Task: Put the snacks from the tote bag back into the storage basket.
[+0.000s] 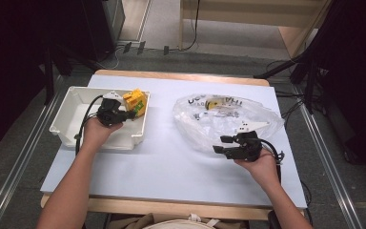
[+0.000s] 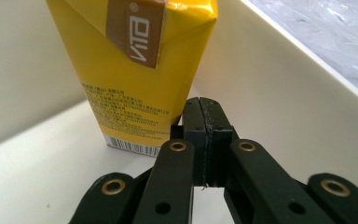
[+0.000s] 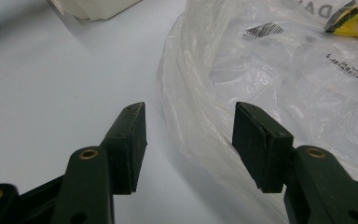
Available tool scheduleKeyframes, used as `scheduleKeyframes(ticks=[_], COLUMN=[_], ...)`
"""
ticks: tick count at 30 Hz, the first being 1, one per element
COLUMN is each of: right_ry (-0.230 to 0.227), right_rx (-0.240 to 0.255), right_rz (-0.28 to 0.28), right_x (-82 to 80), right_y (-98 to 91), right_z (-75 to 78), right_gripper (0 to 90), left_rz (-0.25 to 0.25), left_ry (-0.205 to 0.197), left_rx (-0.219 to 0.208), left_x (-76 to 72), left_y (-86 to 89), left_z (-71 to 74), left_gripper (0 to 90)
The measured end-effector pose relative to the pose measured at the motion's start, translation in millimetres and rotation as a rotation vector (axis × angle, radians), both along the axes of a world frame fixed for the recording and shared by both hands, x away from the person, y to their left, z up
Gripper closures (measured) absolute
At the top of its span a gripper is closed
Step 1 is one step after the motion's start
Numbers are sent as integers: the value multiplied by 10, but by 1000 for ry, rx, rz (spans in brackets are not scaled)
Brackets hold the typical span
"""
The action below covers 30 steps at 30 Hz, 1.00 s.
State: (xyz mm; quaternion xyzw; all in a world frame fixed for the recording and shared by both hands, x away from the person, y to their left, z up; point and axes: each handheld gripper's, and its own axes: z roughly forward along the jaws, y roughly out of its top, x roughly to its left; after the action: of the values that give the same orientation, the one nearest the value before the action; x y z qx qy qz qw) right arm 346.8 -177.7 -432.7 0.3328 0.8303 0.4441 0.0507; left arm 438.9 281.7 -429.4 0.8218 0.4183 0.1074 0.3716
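Apparently unpacking is underway: the left gripper (image 2: 204,140), jaws pressed together and holding nothing, is sitting beside the carton (image 2: 140,70) standing in the bin (image 1: 66,129), while the right gripper (image 3: 191,140) is gaping at the bag (image 3: 279,74), needing to close on its edge.

Left gripper (image 2: 204,121) jaws closed together; right gripper (image 3: 189,140) jaws apart.
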Motion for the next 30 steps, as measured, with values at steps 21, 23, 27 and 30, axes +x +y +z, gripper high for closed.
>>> scheduleKeyframes(ticks=[21, 23, 27, 30], right_ry=[2, 7, 8, 4], right_rx=[8, 9, 10, 8], right_rz=[-5, -8, -10, -7], right_x=[5, 4, 4, 6], right_y=[-11, -12, -13, -9], right_z=[2, 3, 3, 1], right_gripper=[463, 463, 463, 463], left_rz=[65, 79, 94, 115], left_ry=[7, 10, 14, 22], left_rx=[-14, -17, -23, -21], left_x=[54, 60, 72, 86], left_y=[123, 136, 165, 191], left_z=[-53, -59, -68, -75], left_gripper=[900, 900, 900, 900])
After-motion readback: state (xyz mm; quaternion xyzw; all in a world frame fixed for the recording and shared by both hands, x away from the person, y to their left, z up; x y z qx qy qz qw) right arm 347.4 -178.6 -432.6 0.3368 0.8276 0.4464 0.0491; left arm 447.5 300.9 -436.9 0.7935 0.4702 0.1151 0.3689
